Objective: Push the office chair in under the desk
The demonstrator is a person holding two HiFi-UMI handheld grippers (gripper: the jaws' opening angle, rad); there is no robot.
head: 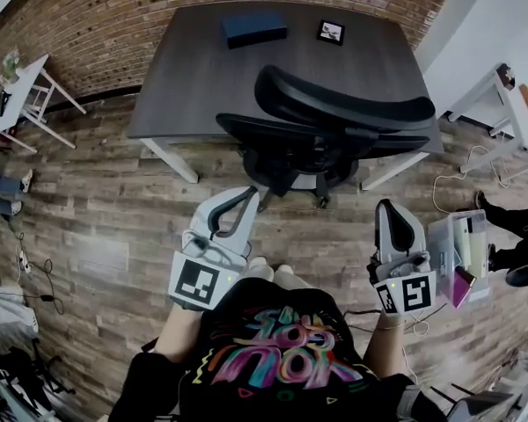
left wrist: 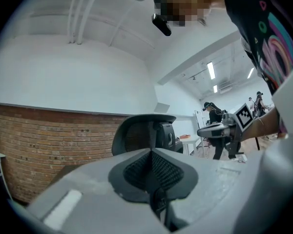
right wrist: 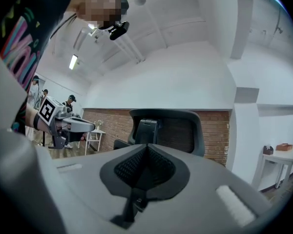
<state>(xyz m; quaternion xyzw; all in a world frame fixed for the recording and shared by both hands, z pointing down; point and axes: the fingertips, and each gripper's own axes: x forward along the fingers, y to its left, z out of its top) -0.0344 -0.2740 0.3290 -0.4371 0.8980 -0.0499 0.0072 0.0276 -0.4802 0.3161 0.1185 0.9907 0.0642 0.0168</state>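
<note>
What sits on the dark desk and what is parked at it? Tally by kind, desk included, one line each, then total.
Dark desk: 1
Black office chair: 1
Blue box: 1
Small black frame: 1
Total: 4

A red brick wall (head: 114,33) is running along the far side, and a wooden plank floor (head: 88,227) is lying below it. A small white table (head: 19,84) is standing at the left. Long ceiling lights (left wrist: 211,70) are shining.
</note>
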